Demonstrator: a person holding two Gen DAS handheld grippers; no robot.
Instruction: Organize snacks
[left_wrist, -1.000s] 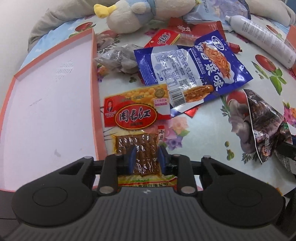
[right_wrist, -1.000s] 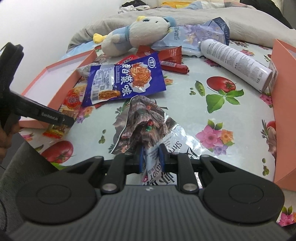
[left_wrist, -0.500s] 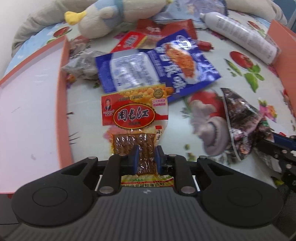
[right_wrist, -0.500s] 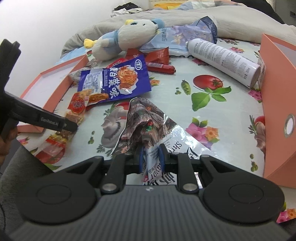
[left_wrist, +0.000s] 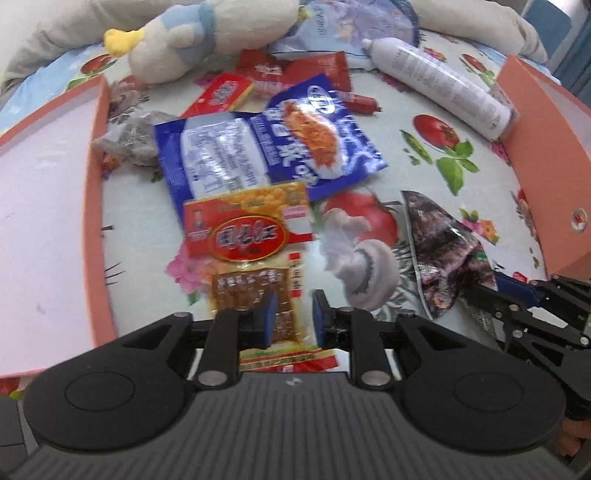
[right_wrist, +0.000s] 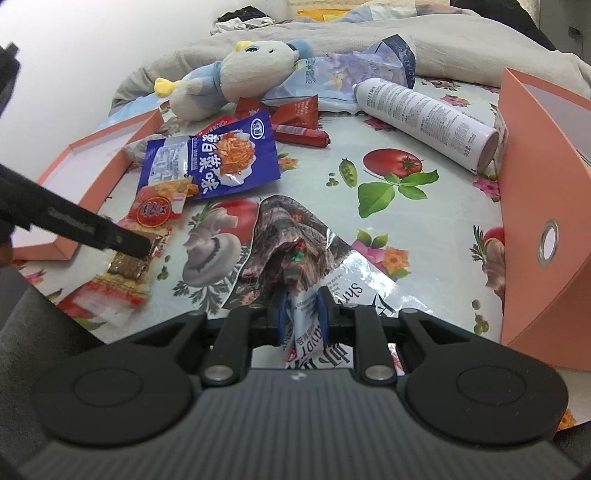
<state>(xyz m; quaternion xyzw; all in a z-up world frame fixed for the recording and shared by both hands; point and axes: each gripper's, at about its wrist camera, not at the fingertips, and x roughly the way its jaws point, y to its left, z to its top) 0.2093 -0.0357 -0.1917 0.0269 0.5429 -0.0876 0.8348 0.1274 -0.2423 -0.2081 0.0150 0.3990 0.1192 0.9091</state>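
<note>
My left gripper (left_wrist: 290, 317) has its jaws slightly apart around the near end of a red-and-yellow tofu snack packet (left_wrist: 255, 243), which lies flat on the tablecloth; it also shows in the right wrist view (right_wrist: 147, 236). My right gripper (right_wrist: 301, 314) is shut on a crumpled dark foil snack bag (right_wrist: 291, 240), also seen in the left wrist view (left_wrist: 443, 251). A blue snack bag (left_wrist: 266, 147) lies beyond the tofu packet. Red packets (left_wrist: 295, 70) and a sausage stick (left_wrist: 358, 101) lie further back.
An orange box lid (left_wrist: 96, 206) lies at the left. An orange box (right_wrist: 535, 221) stands at the right. A white spray can (right_wrist: 424, 110), a plush toy (right_wrist: 240, 74) and a pale blue bag (right_wrist: 354, 62) lie at the back.
My left jaws have opened a little around the tofu packet. Both views have swung right, bringing the orange box closer. The right gripper keeps its hold on the foil bag.
</note>
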